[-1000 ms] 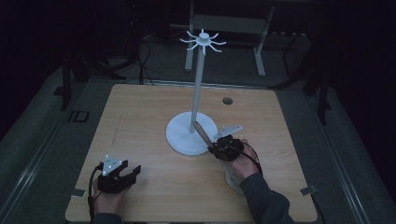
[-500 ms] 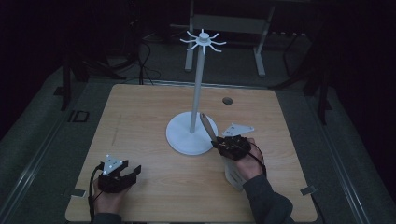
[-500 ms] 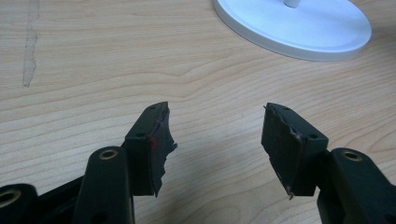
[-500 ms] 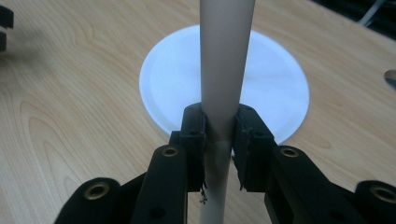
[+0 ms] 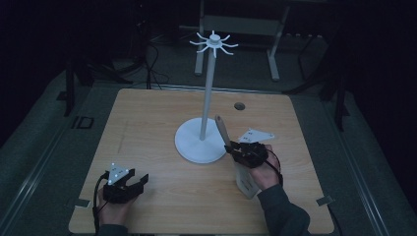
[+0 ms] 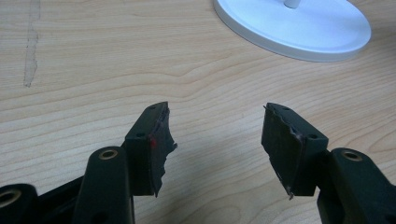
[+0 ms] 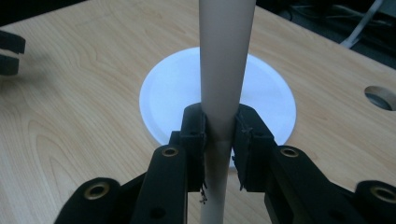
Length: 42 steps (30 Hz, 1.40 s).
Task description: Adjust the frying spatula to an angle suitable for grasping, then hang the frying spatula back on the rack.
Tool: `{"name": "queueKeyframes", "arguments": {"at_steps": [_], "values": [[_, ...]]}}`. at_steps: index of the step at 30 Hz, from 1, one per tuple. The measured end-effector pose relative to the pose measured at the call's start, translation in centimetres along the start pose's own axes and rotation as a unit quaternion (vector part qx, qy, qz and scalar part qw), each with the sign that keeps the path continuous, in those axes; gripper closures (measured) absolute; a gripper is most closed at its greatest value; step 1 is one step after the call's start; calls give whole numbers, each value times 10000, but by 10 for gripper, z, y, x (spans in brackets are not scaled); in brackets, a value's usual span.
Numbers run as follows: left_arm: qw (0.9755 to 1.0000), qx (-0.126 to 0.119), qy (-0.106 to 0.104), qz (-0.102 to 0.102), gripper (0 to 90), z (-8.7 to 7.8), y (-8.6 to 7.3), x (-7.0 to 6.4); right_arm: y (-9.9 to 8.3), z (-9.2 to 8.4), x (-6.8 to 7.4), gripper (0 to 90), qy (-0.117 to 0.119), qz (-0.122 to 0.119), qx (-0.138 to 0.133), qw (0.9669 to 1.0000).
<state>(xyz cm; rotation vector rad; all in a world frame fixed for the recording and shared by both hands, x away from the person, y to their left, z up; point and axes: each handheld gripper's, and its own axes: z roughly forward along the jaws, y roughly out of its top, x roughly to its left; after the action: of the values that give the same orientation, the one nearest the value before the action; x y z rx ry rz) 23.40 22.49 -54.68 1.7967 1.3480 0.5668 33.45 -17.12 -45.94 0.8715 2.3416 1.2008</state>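
While the left gripper [image 6: 217, 140] rests with jaws apart near the table's [image 5: 147, 128] front-left corner, the right gripper [image 7: 219, 140] clamps a wooden-handled utensil [image 5: 222, 130] beside the white stand [image 5: 201, 142].

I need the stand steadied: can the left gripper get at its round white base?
Probably yes: the left gripper is open, with bare wooden table between it and the round white base.

A wooden table [image 5: 162, 113] sits in a dim room, with a white stand [image 5: 206, 123] at its middle: round base, tall pole, spoked hooks on top. The right gripper [image 5: 231, 148], just beside the base, holds a beige handle [image 5: 222, 129] that slants up toward the pole. The left gripper [image 5: 140, 179] rests near the table's front left corner, well apart from the stand, nothing between its jaws. A small round hole [image 5: 239, 105] marks the tabletop behind the stand.
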Motion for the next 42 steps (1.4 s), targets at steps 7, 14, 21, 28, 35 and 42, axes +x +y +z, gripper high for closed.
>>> {"name": "queueKeyframes", "arguments": {"at_steps": [7, 14, 21, 28, 35, 42], "values": [[10000, 19, -7, 16, 422, 1, 0, 0, 3, -8, -2, 751, -57, 54, -182, 9998], [10000, -1, -4, 11, 423, 0, 0, 0, 5, -13, -1, 751, -102, 111, -367, 9992], [10000, -4, 0, -6, 422, 0, 0, 0, 8, -16, -1, 751, -121, 138, -531, 9984], [10000, -8, 0, -16, 423, 0, 0, 0, 11, -17, -1, 750, -113, 156, -650, 9977], [10000, -15, -4, 4, 422, 0, 0, 0, 14, -18, -1, 751, -126, 211, -781, 9966], [10000, -23, 1, -8, 422, -1, 0, 1, 22, -18, -2, 751, -113, 251, -926, 9953]]}}
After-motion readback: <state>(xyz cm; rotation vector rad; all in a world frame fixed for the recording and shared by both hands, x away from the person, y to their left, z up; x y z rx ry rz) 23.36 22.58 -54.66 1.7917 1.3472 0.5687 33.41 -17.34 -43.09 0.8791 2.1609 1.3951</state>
